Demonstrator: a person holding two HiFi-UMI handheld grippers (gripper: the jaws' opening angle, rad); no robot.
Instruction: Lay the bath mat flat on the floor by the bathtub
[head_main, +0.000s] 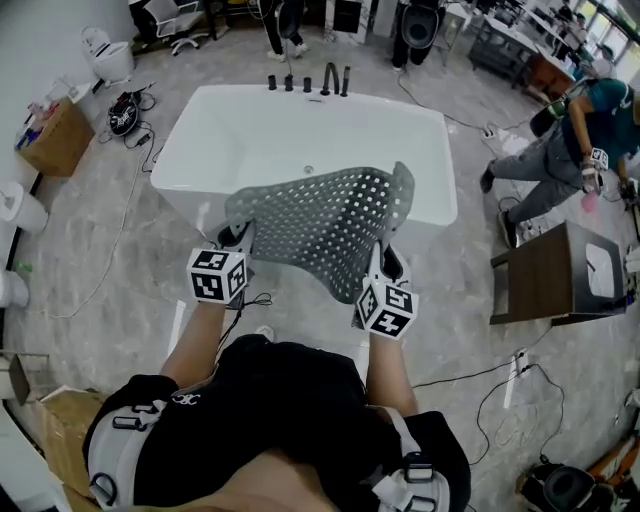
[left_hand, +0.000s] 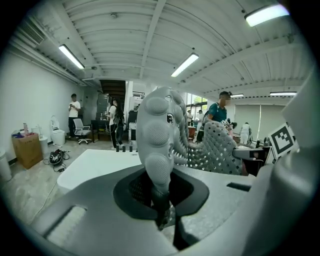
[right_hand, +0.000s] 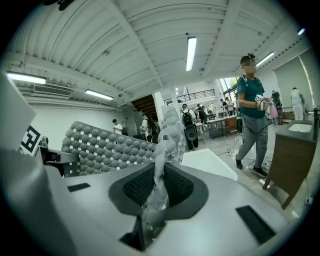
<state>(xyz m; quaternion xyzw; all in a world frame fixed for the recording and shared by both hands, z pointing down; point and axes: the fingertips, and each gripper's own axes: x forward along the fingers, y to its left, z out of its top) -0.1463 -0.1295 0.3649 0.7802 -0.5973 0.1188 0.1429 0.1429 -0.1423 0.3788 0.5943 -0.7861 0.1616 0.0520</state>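
A grey bath mat (head_main: 330, 225) with many square holes hangs in the air between my two grippers, over the near rim of the white bathtub (head_main: 300, 135). My left gripper (head_main: 238, 240) is shut on the bath mat's left corner, which stands up from between the jaws as the bath mat (left_hand: 160, 135) in the left gripper view. My right gripper (head_main: 384, 266) is shut on the right corner, and the pinched bath mat (right_hand: 162, 155) rises from its jaws. The mat sags in the middle and folds up at its far right edge.
Black taps (head_main: 310, 82) stand at the bathtub's far end. A dark wooden cabinet with a basin (head_main: 560, 275) stands to the right. A crouching person (head_main: 570, 150) is at the far right. Cables (head_main: 510, 385) trail over the grey floor; a cardboard box (head_main: 55, 140) is at left.
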